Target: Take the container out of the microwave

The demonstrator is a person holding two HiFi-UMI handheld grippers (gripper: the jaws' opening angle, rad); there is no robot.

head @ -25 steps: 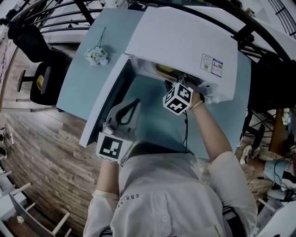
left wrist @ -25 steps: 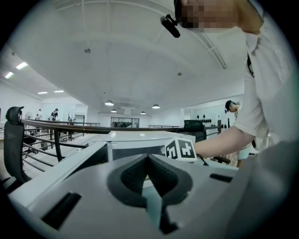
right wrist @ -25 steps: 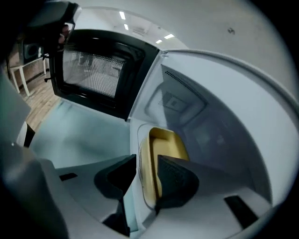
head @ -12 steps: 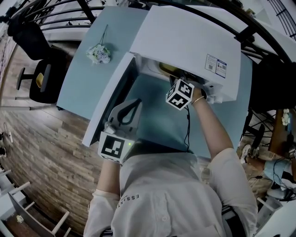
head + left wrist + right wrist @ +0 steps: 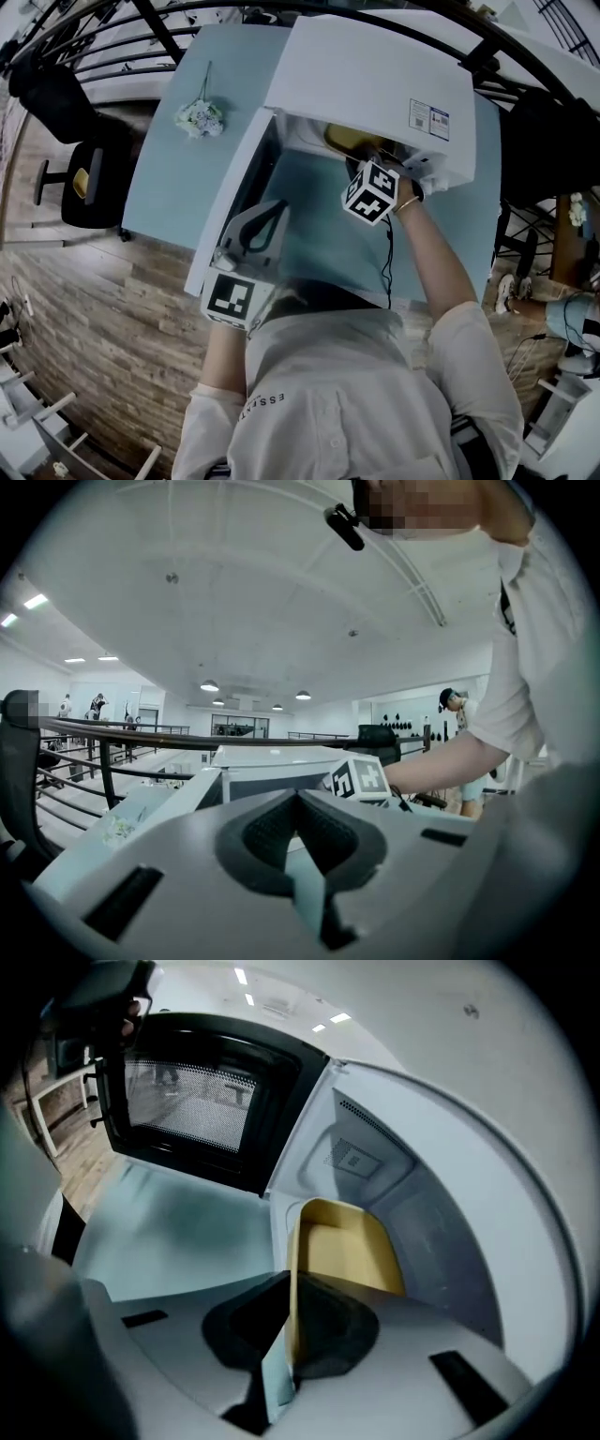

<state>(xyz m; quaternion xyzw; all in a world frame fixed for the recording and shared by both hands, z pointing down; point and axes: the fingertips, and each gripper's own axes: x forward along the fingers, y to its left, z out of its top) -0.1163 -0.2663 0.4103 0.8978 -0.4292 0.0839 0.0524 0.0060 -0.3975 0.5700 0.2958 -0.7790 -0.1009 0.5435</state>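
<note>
The white microwave (image 5: 375, 75) stands on a teal table with its door (image 5: 230, 202) swung open to the left. A yellow container (image 5: 342, 1251) sits inside the cavity, and a sliver of the container (image 5: 349, 141) shows in the head view. My right gripper (image 5: 289, 1288) reaches down into the opening. Its jaws are closing, with the container's near wall between the pads, which press on it. My left gripper (image 5: 275, 206) hangs level in front of the open door, shut with nothing in it, apart from the microwave (image 5: 272, 761).
A small bunch of flowers (image 5: 199, 117) lies on the teal table (image 5: 169, 187) left of the microwave. The door's dark window (image 5: 187, 1101) stands left of the cavity. A black chair (image 5: 80, 178) stands on the wooden floor beyond the table's left edge.
My right gripper's marker cube has shifted slightly right, toward the microwave's opening. The left gripper has stayed in front of the door.
</note>
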